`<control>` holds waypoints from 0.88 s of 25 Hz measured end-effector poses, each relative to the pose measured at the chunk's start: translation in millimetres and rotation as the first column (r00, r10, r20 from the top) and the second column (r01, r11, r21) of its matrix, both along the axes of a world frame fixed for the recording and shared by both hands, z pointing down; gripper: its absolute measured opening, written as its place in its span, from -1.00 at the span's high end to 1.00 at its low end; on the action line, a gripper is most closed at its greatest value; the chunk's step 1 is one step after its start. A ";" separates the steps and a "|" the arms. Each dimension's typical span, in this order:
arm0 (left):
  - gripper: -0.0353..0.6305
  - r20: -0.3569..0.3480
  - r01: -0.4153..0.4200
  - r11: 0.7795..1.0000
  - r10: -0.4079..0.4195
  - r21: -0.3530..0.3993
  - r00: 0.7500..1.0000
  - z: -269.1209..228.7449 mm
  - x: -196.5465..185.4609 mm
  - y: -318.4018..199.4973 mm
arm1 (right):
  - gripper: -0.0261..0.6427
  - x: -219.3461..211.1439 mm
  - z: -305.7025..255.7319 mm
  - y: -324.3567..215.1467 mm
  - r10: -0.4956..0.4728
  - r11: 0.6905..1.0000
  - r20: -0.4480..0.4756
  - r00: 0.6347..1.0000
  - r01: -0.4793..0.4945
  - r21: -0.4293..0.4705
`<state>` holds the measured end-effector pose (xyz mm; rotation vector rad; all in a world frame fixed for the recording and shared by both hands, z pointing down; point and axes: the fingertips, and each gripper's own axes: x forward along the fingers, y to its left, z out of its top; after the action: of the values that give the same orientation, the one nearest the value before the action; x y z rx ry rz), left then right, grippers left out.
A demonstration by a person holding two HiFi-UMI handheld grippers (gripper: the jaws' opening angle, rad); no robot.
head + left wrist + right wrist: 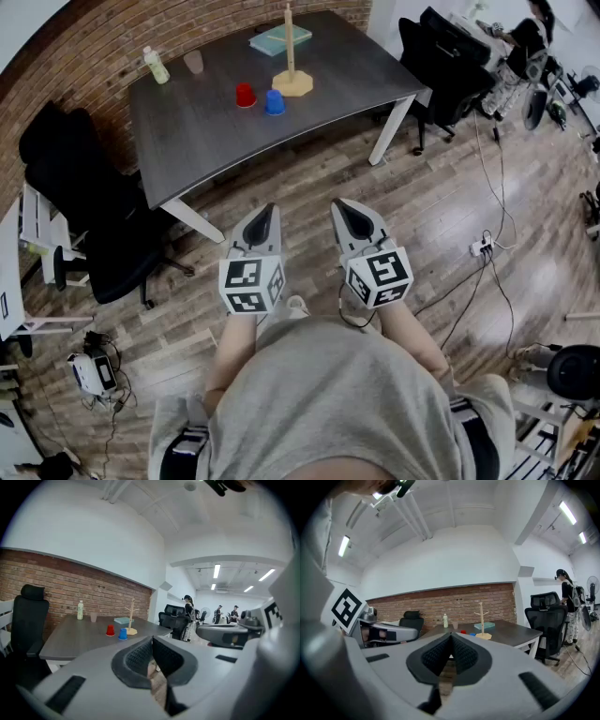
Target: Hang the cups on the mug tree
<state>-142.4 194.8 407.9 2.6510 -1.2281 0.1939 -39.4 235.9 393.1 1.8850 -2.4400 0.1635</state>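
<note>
A wooden mug tree [291, 58] stands on the dark table [206, 131], well ahead of me. Beside its base sit a red cup [245, 95] and a blue cup [274, 102], both upside down. My left gripper [265, 214] and right gripper [347, 209] hover side by side over the floor in front of the table, both shut with nothing between the jaws. In the left gripper view the red cup [109, 630], blue cup [123, 634] and mug tree [131, 618] appear far off. The right gripper view shows the mug tree [482, 619] beyond the shut jaws.
A small bottle [156, 65], a clear cup [194, 62] and a teal book [280, 39] are at the table's back. Black office chairs [89, 216] stand left of the table, another [445, 66] to its right. Cables [483, 248] lie on the wood floor. People stand far off [188, 613].
</note>
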 end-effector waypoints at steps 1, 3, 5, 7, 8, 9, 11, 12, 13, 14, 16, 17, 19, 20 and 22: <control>0.87 -0.002 -0.002 1.000 0.002 0.000 1.000 -0.2 1.0 1.0 | 0.93 1.6 0.7 1.4 0.005 1.000 0.005 1.000 -0.005 -0.002; 0.87 -0.005 -0.004 1.000 0.004 0.001 1.000 -0.3 2.1 2.1 | 0.93 4.0 1.6 3.4 0.014 1.000 0.011 1.000 -0.014 -0.006; 0.87 -0.007 -0.002 1.000 0.002 0.002 1.000 -0.5 1.6 1.3 | 0.93 5.0 1.7 3.6 0.017 1.000 0.012 1.000 -0.017 -0.008; 0.87 -0.012 0.000 1.000 0.000 0.001 1.000 -0.6 0.7 -1.4 | 0.93 5.0 1.4 2.0 0.016 1.000 0.010 1.000 -0.016 -0.010; 0.87 -0.014 0.000 1.000 0.000 -0.001 1.000 -0.4 0.4 -3.2 | 0.93 4.7 1.4 0.7 0.015 1.000 0.010 1.000 -0.015 -0.011; 0.87 -0.015 0.001 1.000 -0.001 -0.002 1.000 0.1 0.0 -5.5 | 0.93 4.0 1.6 -1.1 0.014 1.000 0.010 1.000 -0.014 -0.012; 0.87 -0.012 0.001 1.000 -0.001 0.000 1.000 1.1 -1.4 -10.7 | 0.93 1.5 1.7 -6.0 0.013 1.000 0.010 1.000 -0.013 -0.015; 0.87 -0.010 0.000 1.000 0.000 0.002 1.000 1.4 -2.0 -13.4 | 0.93 -0.1 1.7 -8.8 0.013 1.000 0.011 1.000 -0.013 -0.015; 0.87 -0.007 -0.003 1.000 0.003 0.003 1.000 1.9 -2.4 -15.9 | 0.93 -1.5 2.3 -11.6 0.013 1.000 0.012 1.000 -0.013 -0.016; 0.87 -0.003 -0.008 1.000 0.008 0.004 1.000 2.6 -2.4 -18.2 | 0.93 -2.9 3.4 -14.5 0.013 1.000 0.015 1.000 -0.013 -0.018; 0.86 0.004 -0.021 1.000 0.021 0.008 1.000 3.8 -2.7 -23.3 | 0.93 -5.2 6.6 -21.0 0.017 1.000 0.020 1.000 -0.016 -0.024; 0.86 0.006 -0.027 1.000 0.027 0.011 1.000 3.8 -3.5 -26.3 | 0.93 -6.4 7.7 -24.6 0.021 0.999 0.021 1.000 -0.020 -0.026; 0.86 0.006 -0.034 0.999 0.034 0.016 0.999 2.5 -6.1 -32.8 | 0.93 -8.8 8.4 -31.5 0.028 0.999 0.020 0.999 -0.028 -0.026; 0.86 0.005 -0.037 0.999 0.037 0.017 0.999 2.1 -7.7 -36.1 | 0.93 -10.1 8.3 -34.5 0.031 0.999 0.021 0.999 -0.031 -0.025; 0.86 0.004 -0.043 0.999 0.042 0.018 0.999 2.3 -10.9 -42.7 | 0.93 -12.7 8.1 -40.3 0.034 0.999 0.027 0.999 -0.033 -0.023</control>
<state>-153.3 152.2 410.2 2.6953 -1.1809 0.1953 -52.1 195.6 401.2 1.9278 -2.4143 0.2184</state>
